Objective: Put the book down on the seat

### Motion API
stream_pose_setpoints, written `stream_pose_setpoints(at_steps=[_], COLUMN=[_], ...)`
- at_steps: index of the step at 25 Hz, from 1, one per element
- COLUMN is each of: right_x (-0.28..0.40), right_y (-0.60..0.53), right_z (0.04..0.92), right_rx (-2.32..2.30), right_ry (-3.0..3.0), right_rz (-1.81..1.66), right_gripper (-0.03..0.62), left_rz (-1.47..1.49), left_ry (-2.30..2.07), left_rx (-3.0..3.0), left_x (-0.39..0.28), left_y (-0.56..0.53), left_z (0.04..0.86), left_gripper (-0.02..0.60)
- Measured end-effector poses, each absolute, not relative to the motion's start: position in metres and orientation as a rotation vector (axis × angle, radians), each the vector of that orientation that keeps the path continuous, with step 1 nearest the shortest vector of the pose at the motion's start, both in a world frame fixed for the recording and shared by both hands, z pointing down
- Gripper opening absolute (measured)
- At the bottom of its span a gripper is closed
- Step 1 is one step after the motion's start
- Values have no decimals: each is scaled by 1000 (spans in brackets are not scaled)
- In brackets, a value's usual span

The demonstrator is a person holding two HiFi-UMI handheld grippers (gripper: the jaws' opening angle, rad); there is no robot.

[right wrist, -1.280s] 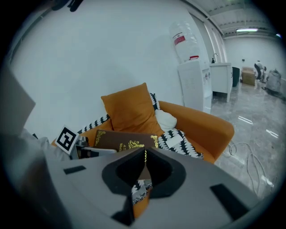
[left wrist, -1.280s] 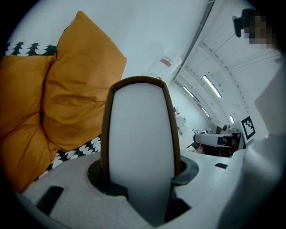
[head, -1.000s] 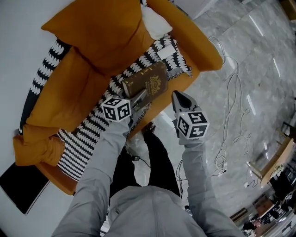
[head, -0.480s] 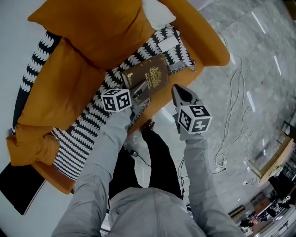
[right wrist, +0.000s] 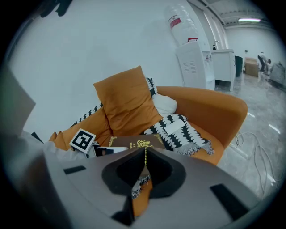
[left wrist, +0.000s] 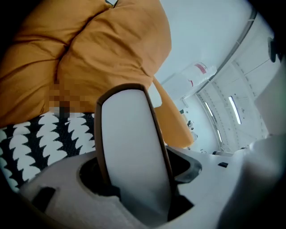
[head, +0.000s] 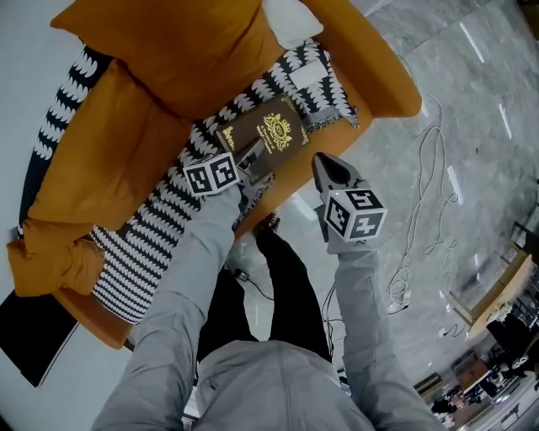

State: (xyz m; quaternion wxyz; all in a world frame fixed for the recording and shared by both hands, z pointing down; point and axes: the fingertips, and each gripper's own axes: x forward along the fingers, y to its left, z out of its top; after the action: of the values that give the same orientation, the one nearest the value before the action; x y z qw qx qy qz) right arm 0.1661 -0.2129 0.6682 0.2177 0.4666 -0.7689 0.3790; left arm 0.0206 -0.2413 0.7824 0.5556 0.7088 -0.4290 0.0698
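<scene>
Book: the book (head: pixel 271 135) is lying flat, gold emblem facing up, on the throw (head: pixel 160 227) that is covering the seat (head: pixel 295 175). Its near end is sitting between my left jaws.

Left gripper: I am reaching the left gripper (head: pixel 253 158) in over the seat's front edge. Its jaws have just been opening. In the left gripper view they are standing a little off both covers, with the white page edge running up between them, so I am no longer squeezing the book.

Right gripper: I am holding the right gripper (head: pixel 322 168) just in front of the seat, to the right of the book and apart from it. Its jaws are pressing together and carrying nothing.

Throw: the black-and-white cloth is running across the seat and trailing up over the chair back.

Cushion: an orange cushion (head: pixel 194 50) is leaning against the chair back behind the book, with a white pillow (head: pixel 290 17) tucking in beside it.

Floor: thin cables (head: pixel 421 194) are snaking over the grey floor (head: pixel 480 118) to the right of the chair.
</scene>
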Motion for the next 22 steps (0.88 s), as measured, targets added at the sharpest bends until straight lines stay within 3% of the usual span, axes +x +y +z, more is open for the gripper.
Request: stream_pose_setpoints(at_steps=[6, 22], right_x=[158, 151], right_y=[-206, -192], right_z=[667, 637], right_rx=[1278, 1233], right_ry=[-2159, -2171], right_rz=[1060, 1070], right_gripper=[31, 31], left_rz=[213, 379], left_ry=[-1063, -1162], left_rx=[1589, 1526], left_x=[-2, -54], left_y=[-225, -200], left_z=[801, 782], left_gripper=[342, 373])
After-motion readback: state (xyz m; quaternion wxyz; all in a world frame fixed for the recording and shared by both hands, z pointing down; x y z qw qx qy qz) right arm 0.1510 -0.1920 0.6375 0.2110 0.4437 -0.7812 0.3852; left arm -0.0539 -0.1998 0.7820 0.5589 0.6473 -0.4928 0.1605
